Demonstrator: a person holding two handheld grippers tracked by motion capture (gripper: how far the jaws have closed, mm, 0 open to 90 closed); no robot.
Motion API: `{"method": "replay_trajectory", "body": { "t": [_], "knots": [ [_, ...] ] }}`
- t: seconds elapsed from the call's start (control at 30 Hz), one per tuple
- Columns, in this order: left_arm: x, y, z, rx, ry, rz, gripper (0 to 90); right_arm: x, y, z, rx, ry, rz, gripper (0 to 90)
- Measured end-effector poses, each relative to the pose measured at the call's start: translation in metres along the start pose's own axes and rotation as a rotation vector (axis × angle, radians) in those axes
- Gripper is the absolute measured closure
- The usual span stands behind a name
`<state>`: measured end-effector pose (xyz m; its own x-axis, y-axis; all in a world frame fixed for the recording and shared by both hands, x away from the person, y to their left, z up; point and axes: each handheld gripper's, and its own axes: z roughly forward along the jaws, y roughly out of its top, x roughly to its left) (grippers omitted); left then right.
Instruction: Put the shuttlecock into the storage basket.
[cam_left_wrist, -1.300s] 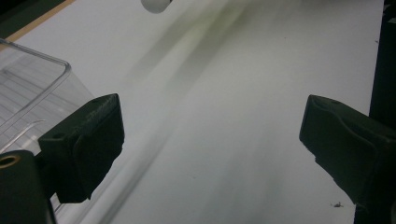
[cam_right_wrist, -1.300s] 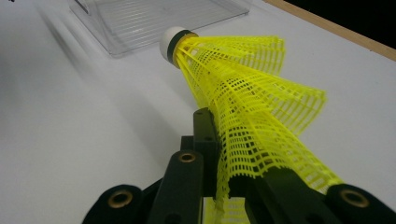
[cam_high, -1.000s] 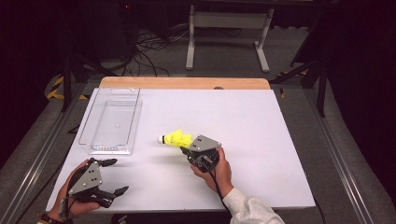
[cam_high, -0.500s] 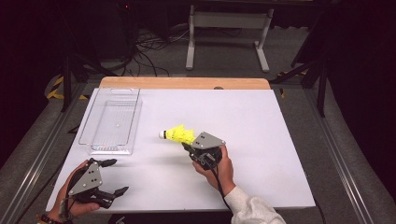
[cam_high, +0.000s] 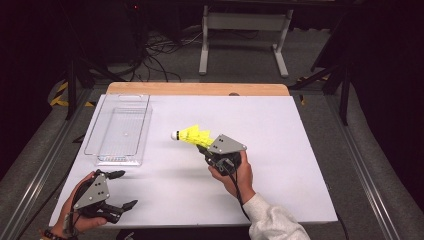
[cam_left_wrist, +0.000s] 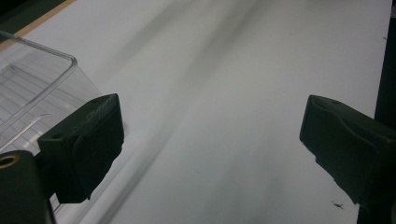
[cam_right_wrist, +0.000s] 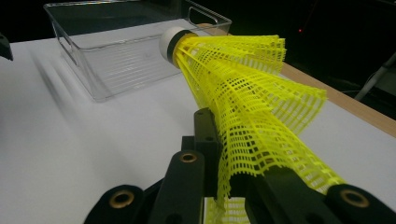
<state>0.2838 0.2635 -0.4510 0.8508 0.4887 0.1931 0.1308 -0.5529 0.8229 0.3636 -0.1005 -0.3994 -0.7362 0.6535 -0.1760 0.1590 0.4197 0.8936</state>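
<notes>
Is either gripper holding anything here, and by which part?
The right gripper clamps the yellow mesh shuttlecock by the wide end of its skirt, white cork tip pointing away. The left gripper is open and holds nothing.

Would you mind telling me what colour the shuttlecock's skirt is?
Bright yellow mesh on the shuttlecock, clearest in the right gripper view.

A white table with a wooden far edge stands on grey carpeted floor. Beyond it, black cables tangle on the floor at far left beside a white metal frame. Darkness surrounds the room's edges.
</notes>
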Motion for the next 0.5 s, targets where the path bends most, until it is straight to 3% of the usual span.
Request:
{"method": "replay_trajectory", "body": {
  "t": [0.5],
  "knots": [
    [0.000, 0.000, 0.001, 0.001, -0.002, -0.002, 7.6, 0.000, 0.012, 0.006, -0.011, 0.003, -0.021, 87.6]
  ]
}}
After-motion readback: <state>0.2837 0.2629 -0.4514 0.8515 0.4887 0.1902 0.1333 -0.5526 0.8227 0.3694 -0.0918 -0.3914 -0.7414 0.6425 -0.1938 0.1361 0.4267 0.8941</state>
